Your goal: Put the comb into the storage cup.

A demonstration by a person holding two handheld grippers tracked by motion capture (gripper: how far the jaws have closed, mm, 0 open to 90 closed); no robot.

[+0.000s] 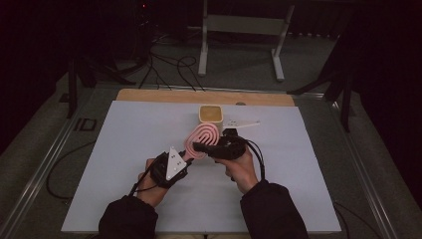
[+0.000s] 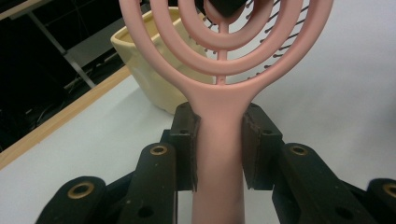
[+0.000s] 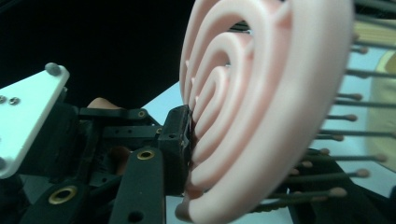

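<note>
A pink vented hairbrush (image 1: 203,137) with ring-shaped slots is held above the white table between my two grippers. My left gripper (image 1: 188,157) is shut on the handle; in the left gripper view both pads clamp the handle (image 2: 219,154). My right gripper (image 1: 199,147) comes in from the right and is shut on the round head. In the right gripper view one pad (image 3: 180,140) presses the slotted back of the head (image 3: 261,116), and the bristles hide the other jaw. A cream cup (image 1: 210,114) stands just behind the brush and appears in the left gripper view as the same cup (image 2: 144,60).
The white table sheet (image 1: 124,149) has a wooden strip (image 1: 149,94) along its far edge. Beyond it the floor carries cables (image 1: 169,69) and a metal stand (image 1: 239,25). In the right gripper view the left gripper's white plate (image 3: 28,116) is at the left.
</note>
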